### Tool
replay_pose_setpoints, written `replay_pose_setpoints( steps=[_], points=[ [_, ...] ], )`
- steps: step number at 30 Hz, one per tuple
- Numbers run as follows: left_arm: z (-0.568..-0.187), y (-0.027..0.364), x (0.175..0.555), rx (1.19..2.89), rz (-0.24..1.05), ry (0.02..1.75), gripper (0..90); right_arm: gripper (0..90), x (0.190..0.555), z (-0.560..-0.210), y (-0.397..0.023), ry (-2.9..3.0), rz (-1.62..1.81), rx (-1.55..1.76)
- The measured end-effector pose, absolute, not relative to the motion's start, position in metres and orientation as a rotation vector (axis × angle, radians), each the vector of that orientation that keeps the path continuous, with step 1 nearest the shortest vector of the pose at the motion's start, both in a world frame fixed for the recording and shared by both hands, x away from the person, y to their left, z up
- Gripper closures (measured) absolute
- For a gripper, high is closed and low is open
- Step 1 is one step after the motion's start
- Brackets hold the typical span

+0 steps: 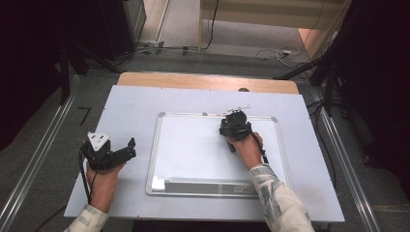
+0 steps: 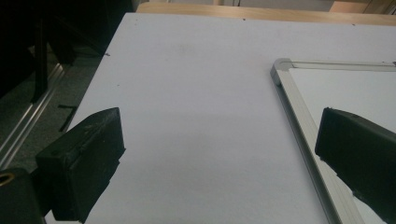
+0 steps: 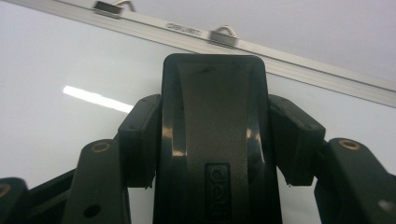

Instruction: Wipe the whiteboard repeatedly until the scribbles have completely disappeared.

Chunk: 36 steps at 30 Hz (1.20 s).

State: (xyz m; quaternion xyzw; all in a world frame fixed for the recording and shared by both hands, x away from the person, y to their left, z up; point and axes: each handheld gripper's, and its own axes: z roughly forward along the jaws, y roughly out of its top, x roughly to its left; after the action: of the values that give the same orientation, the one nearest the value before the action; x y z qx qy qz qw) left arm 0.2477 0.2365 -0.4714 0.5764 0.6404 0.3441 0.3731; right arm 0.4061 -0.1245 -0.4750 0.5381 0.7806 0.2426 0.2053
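Eraser point(image 3: 214, 140) is pinched flat in my right gripper point(image 3: 214, 144), pressed on the whiteboard point(image 1: 193, 145) near its top edge so it wipes evenly. Left gripper point(image 2: 212, 154) sits spread and empty on the table point(image 2: 187, 93), out of the way.

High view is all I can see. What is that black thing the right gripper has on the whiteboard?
Observer: The right gripper is shut on a black eraser, with one jaw pressing each side.
Operator: Is anything written on the eraser?
Observer: Yes, there's a small raised label near its lower end. It looks like "deli".
Operator: What's just past the eraser?
Observer: The whiteboard has its silver frame there, with a metal clip fixed on it.
Operator: Is the left gripper holding something?
Observer: No. The left gripper is open, with bare table between its jaws.
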Motion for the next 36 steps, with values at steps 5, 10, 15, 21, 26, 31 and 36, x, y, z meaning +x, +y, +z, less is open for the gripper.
replay_pose_setpoints(
  steps=[5, 10, 15, 21, 26, 31, 36],
  points=[
    [-0.471, 0.237, 0.247, 1.47, 0.879, 1.638, 1.6, 38.5, 0.403, -0.475, -0.097, 2.215, 0.681, 1.446],
    [-0.471, 0.237, 0.247, 1.472, 0.88, 1.635, 1.6, 38.6, 0.399, -0.476, -0.074, 2.255, 0.688, 1.399],
    [-0.47, 0.238, 0.247, 1.467, 0.881, 1.633, 1.6, 38.6, 0.396, -0.476, -0.058, 2.282, 0.698, 1.367],
    [-0.47, 0.238, 0.246, 1.466, 0.878, 1.633, 1.6, 38.6, 0.395, -0.476, -0.048, 2.29, 0.699, 1.363],
    [-0.47, 0.238, 0.246, 1.467, 0.879, 1.63, 1.6, 38.6, 0.395, -0.476, -0.035, 2.299, 0.702, 1.355],
    [-0.47, 0.239, 0.246, 1.465, 0.879, 1.632, 1.6, 38.5, 0.397, -0.476, -0.024, 2.306, 0.708, 1.342],
    [-0.47, 0.241, 0.245, 1.457, 0.88, 1.634, 1.6, 38.5, 0.4, -0.476, -0.023, 2.303, 0.722, 1.36]
  ],
)
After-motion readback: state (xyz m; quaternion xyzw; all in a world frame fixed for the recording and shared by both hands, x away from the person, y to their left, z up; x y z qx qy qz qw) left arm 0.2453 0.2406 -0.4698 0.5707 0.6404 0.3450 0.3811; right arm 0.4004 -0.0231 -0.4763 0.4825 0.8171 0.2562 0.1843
